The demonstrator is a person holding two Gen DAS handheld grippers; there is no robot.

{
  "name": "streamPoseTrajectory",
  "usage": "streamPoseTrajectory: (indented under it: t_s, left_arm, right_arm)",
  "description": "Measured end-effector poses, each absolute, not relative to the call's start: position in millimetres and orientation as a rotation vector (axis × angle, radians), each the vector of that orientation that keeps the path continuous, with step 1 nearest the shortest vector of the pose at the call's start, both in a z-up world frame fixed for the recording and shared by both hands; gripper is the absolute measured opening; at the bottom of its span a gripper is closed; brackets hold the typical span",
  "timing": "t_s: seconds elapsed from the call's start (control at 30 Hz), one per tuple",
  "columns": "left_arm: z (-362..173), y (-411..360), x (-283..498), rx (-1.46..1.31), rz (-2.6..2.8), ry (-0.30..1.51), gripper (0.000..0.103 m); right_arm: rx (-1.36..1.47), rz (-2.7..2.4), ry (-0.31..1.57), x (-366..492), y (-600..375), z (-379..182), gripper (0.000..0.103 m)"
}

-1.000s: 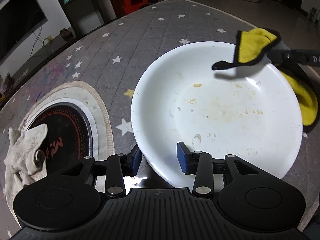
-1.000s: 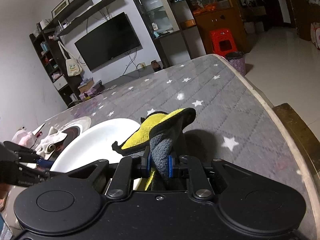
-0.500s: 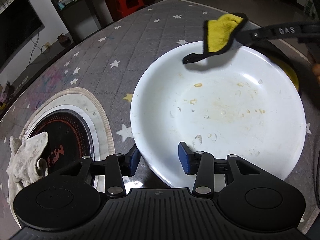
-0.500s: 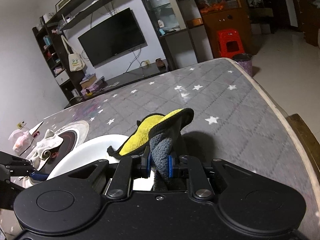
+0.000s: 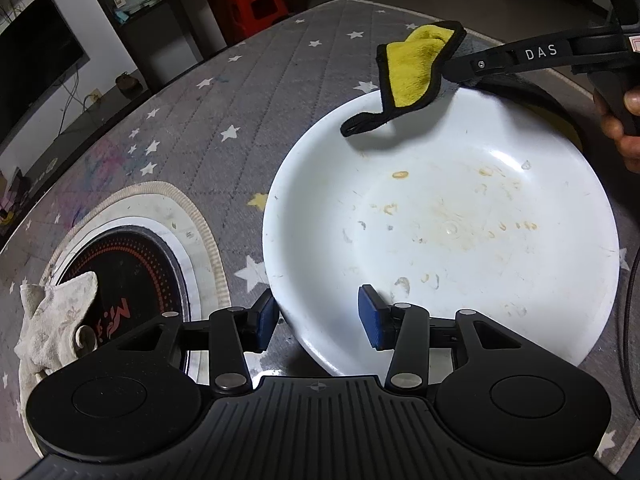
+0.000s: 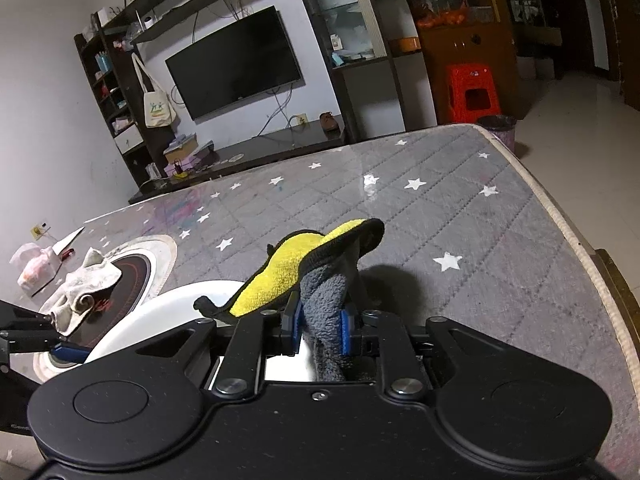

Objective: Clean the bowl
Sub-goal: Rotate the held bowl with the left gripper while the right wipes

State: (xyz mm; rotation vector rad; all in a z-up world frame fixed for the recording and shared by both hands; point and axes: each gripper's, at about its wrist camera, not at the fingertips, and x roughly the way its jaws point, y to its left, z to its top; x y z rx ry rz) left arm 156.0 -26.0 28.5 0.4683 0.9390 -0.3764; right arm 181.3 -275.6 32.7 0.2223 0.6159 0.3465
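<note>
A wide white bowl (image 5: 440,216) with dried yellowish food specks lies on the grey star-patterned table. My left gripper (image 5: 318,318) is open, its blue pads either side of the bowl's near rim, one outside and one inside. My right gripper (image 6: 318,330) is shut on a yellow and grey cloth (image 6: 304,276) and holds it in the air over the bowl's far rim; the cloth (image 5: 416,68) hangs from it in the left wrist view. The bowl's edge (image 6: 176,304) shows in the right wrist view.
A round black induction hob (image 5: 120,284) is set into the table left of the bowl, with a crumpled white rag (image 5: 52,320) on it. The table edge (image 6: 576,240) runs along the right. A red stool (image 6: 472,92) and TV cabinet stand beyond.
My right gripper has lifted the cloth and carried it left and away, from the bowl's right side to above its far rim. My left gripper has stayed at the near rim.
</note>
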Motion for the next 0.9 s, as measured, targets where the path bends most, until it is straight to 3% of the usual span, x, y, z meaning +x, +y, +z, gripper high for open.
streamPoseTrajectory:
  t_s: [0.5, 0.9]
  left_arm:
    - [29, -26, 156, 0.466, -0.373, 0.945, 0.047]
    - [26, -31, 166, 0.440, -0.341, 0.947, 0.047]
  right_arm:
    - [0.266, 0.371, 0.595, 190, -273, 30, 0.027]
    - [0.354, 0.362, 0.622, 183, -291, 26, 0.020]
